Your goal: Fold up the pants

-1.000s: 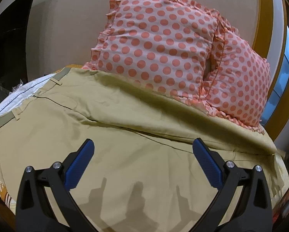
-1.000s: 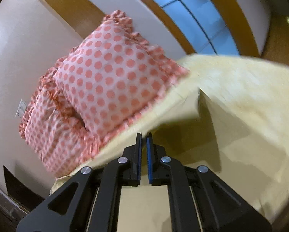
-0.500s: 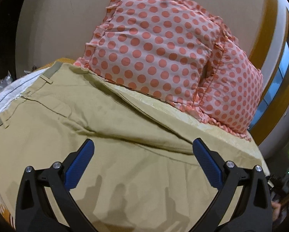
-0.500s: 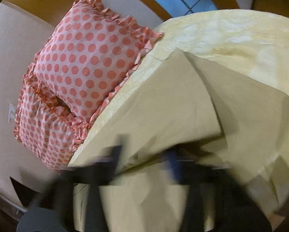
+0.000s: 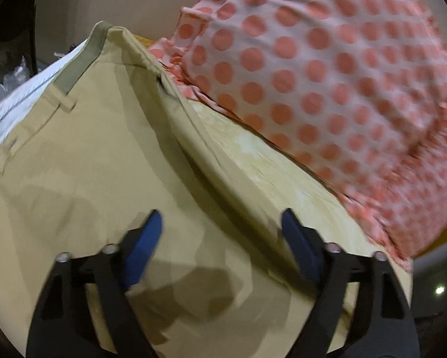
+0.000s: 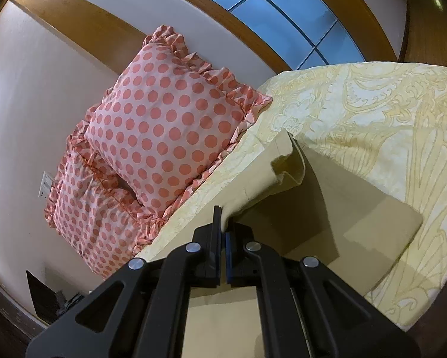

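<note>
Khaki pants (image 5: 98, 161) lie spread on the bed, their waistband (image 5: 83, 65) with a belt loop at the upper left. My left gripper (image 5: 220, 229) is open and hovers low over the pants near their far edge. In the right wrist view my right gripper (image 6: 223, 223) is shut on a leg edge of the pants (image 6: 268, 179) and holds it lifted, the hem drooping in a curl. The rest of that leg (image 6: 357, 226) lies flat on the bed below.
Two pink pillows with coral dots (image 6: 169, 131) lean against the wall at the head of the bed, close to the pants' far edge (image 5: 328, 74). A yellow patterned bedspread (image 6: 387, 113) covers the bed. A window with a wooden frame (image 6: 283, 9) is behind.
My left gripper moved closer to the pillows and down toward the pants' far edge. My right gripper took hold of the leg edge again after a blurred motion and now holds it raised.
</note>
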A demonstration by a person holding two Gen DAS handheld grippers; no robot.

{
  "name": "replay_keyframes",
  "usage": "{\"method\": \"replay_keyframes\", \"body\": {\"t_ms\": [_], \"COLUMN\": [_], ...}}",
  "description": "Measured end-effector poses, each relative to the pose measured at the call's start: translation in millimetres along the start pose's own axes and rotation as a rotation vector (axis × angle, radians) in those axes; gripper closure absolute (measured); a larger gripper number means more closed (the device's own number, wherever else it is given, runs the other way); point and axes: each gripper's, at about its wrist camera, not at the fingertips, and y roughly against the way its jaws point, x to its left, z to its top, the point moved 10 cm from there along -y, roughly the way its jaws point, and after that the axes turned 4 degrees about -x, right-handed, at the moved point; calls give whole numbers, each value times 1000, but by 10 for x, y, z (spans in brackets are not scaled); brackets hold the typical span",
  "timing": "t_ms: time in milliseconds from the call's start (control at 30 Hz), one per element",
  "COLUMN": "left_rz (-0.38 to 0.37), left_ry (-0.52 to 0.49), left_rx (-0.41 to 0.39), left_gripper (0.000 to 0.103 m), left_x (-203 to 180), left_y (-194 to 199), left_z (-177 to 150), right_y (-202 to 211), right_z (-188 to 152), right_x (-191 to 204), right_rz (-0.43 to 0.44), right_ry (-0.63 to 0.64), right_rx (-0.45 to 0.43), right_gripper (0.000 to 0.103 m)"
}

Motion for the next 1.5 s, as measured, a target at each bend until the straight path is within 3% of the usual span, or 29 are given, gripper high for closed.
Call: {"method": "replay_keyframes", "body": {"t_ms": [33,67,100,167,267,400,533,667,733,767,867,900,1000,1167,1233,1267,1367,1433,1500], "left_rz": [9,8,1,-28,-82,-112,-71,-35,-11,-2,1,-2,40,93,101,106,114,119,119], "left_ry": [-1,1,15,-3,-57,-100,-93,-92,-113,-125,-152,-154,-128,-60,-43,-36,-17,10,43], "left_rx": [12,32,41,-15,-114,-184,-168,-151,-135,-131,-161,-170,-217,-318,-325,-325,-324,-328,-337], "left_gripper": [71,89,99,99,99,98,98,98,94,94,83,77,52,45,43,43,42,41,41], "left_x": [12,20,42,42,58,357,690,878,960,982,1027,1029,1177,1476,1559,1598,1701,1801,1884], "left_y": [-63,-118,-105,134,830,1698,1935,1916,1833,1811,1927,1967,2155,2456,2473,2468,2450,2445,2441], "left_z": [21,26,11,2,-164,-788,-1453,-1801,-1895,-1927,-1995,-2003,-1994,-1858,-1824,-1808,-1796,-1781,-1740], "right_y": [-14,-25,-19,18,113,228,311,343,374,410,648,752,743,530,375,306,243,243,191], "right_z": [1,4,16,34,86,76,36,-15,-59,-81,-82,-81,-177,-281,-301,-283,-237,-219,-296], "right_x": [-19,-19,-23,-26,-121,-340,-520,-634,-685,-705,-717,-721,-754,-623,-582,-598,-454,-76,487], "right_rz": [-1,-2,-2,-4,-17,-70,-118,-162,-224,-249,-279,-300,-298,-281,-274,-264,-231,-189,-82], "right_ry": [0,2,3,6,11,38,47,59,96,99,85,103,105,155,195,203,230,327,410], "right_rx": [4,6,5,-9,-36,-45,-49,-40,-26,-20,-73,-105,-81,-64,-53,-56,-66,-87,-69], "right_gripper": [101,101,101,101,101,101,101,101,100,92,39,39,44,50,68,97,98,98,98]}}
